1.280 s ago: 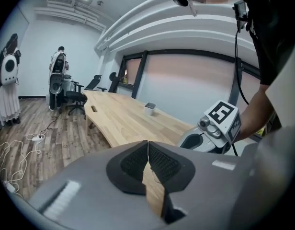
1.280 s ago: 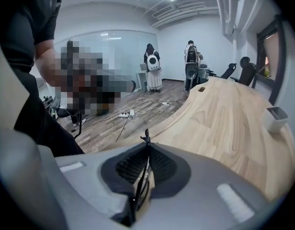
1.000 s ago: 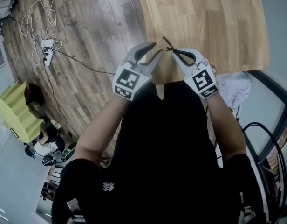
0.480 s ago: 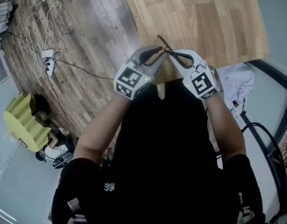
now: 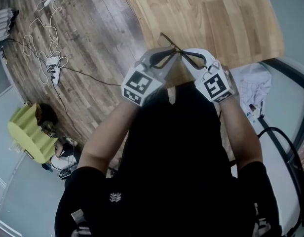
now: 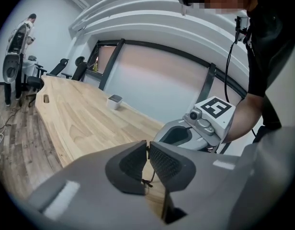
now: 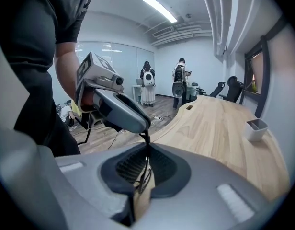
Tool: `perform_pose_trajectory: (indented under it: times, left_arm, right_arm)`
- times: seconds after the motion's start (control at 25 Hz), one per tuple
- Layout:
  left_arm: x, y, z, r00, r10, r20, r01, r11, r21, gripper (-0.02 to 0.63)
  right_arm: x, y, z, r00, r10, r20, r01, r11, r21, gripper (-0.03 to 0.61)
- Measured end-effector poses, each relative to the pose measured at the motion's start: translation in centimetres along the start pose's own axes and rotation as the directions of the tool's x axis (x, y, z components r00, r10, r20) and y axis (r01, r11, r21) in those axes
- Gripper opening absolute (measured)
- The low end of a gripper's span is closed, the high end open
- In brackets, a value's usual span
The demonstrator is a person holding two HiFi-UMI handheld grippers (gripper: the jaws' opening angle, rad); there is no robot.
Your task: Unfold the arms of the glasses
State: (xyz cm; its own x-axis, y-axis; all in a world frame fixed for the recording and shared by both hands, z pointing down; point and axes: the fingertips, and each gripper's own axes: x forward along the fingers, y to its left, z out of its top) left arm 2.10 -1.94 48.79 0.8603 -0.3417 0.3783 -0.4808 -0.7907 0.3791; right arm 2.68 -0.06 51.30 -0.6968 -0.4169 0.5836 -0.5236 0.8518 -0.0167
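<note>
While clamping the glasses (image 5: 170, 41) in the tight-shut right gripper (image 5: 185, 55), just closing the left gripper (image 5: 167, 56) nearly together on them too, long axis spanning both tips.

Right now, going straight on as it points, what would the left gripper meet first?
Probably the grey right gripper, just ahead, though depth is unclear. The left gripper has just been closing its jaws on the thin dark-framed glasses.

Mostly wood tones and black here
Pale blond-grain table (image 5: 226, 19), darker streaky plank floor (image 5: 88, 28), thin black glasses (image 5: 169, 41), black shirt (image 5: 171, 147), white power strip (image 5: 53, 65), lime-yellow object (image 5: 28, 132).
</note>
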Motion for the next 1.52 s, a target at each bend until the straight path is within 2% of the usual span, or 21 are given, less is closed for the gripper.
perform_pose_trajectory:
  times: [0.36, 0.68, 0.84, 1.08, 1.52]
  left_arm:
    - [0.2, -2.4, 0.2, 1.000, -0.002, -0.028, 0.005, 0.996, 0.093, 0.025]
    - [-0.1, -4.5, -0.1, 0.999, 0.021, -0.041, -0.015, 0.990, 0.143, 0.025]
    - [-0.2, -5.6, -0.4, 0.999, 0.021, -0.049, -0.012, 0.984, 0.176, 0.025]
    - [0.0, -7.4, -0.8, 0.998, 0.018, -0.064, -0.005, 0.981, 0.192, 0.028]
    - [0.2, -9.9, -1.4, 0.994, -0.002, -0.105, 0.025, 0.976, 0.218, 0.032]
  right_arm:
    - [-2.2, 0.7, -1.3, 1.000, -0.013, -0.017, 0.013, 0.999, 0.030, 0.017]
    - [-4.8, 1.4, -2.3, 1.000, -0.027, -0.009, 0.027, 0.999, 0.042, 0.017]
    - [-5.8, 1.1, -2.3, 0.999, -0.049, 0.013, 0.048, 0.996, 0.077, 0.017]
    - [-7.0, 1.1, -3.0, 0.998, -0.061, 0.007, 0.061, 0.995, 0.085, 0.017]
    - [-7.8, 2.9, -5.9, 0.999, -0.022, -0.034, 0.026, 0.993, 0.111, 0.017]
